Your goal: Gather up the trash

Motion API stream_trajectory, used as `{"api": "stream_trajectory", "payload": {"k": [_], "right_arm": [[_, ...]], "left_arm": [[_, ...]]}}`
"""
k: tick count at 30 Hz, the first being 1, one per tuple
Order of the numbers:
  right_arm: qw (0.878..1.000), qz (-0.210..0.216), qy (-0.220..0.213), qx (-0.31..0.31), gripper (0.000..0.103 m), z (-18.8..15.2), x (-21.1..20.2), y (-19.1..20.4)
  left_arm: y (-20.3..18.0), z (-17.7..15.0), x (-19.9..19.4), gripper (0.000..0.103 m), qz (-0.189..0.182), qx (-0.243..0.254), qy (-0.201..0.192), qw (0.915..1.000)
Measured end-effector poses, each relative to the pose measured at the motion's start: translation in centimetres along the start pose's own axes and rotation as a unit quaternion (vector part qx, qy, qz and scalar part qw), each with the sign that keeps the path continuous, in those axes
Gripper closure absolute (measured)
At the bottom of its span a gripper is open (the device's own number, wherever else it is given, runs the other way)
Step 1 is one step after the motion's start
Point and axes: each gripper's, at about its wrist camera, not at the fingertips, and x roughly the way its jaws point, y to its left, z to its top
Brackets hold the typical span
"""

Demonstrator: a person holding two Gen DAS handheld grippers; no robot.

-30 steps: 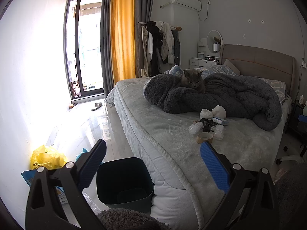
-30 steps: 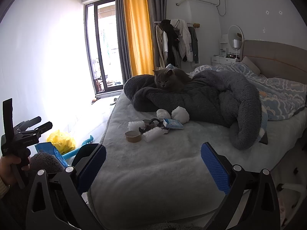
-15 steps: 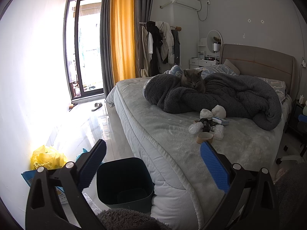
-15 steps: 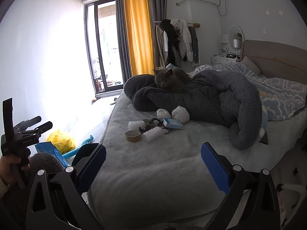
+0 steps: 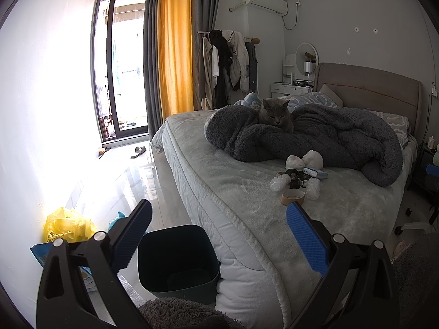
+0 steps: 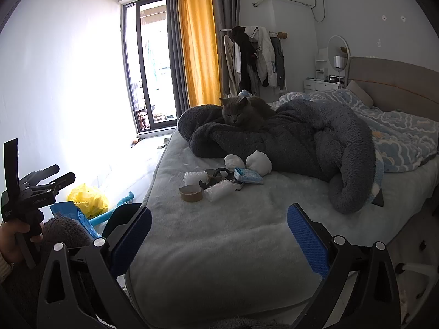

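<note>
Collecting not yet begun: both tools poised short of the litter on the bed.

Nearest, the left gripper point(image 5: 218, 235) and right gripper point(image 6: 219, 235) are spread wide, holding and touching nothing. The dark bin point(image 5: 178, 260) stands on the floor against the bed point(image 6: 219, 241) corner. Farther on, the trash pile point(image 6: 219, 178) lies mid-mattress: tape roll point(image 6: 191, 193), bubble wrap, tissue balls. Beyond it a grey cat point(image 6: 238, 112) rests on the blanket. Next, I judge, one gripper must reach forward to the tape roll.

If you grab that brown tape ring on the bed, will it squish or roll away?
The brown tape ring looks like a stiff cardboard core, so it probably won't squish much. It lies flat on the fuzzy bed cover, so it likely stays put. Being hollow, it's probably light; tipped on edge, it could roll.
</note>
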Motion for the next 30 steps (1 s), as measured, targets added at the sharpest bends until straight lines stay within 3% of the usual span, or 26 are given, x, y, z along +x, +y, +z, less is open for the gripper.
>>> {"api": "stream_trajectory", "payload": {"k": [30], "right_arm": [[1.000, 0.000, 0.002, 0.001, 0.003, -0.04, 0.00, -0.14]], "left_arm": [[0.27, -0.10, -0.25, 0.003, -0.002, -0.004, -0.002, 1.0000]]}}
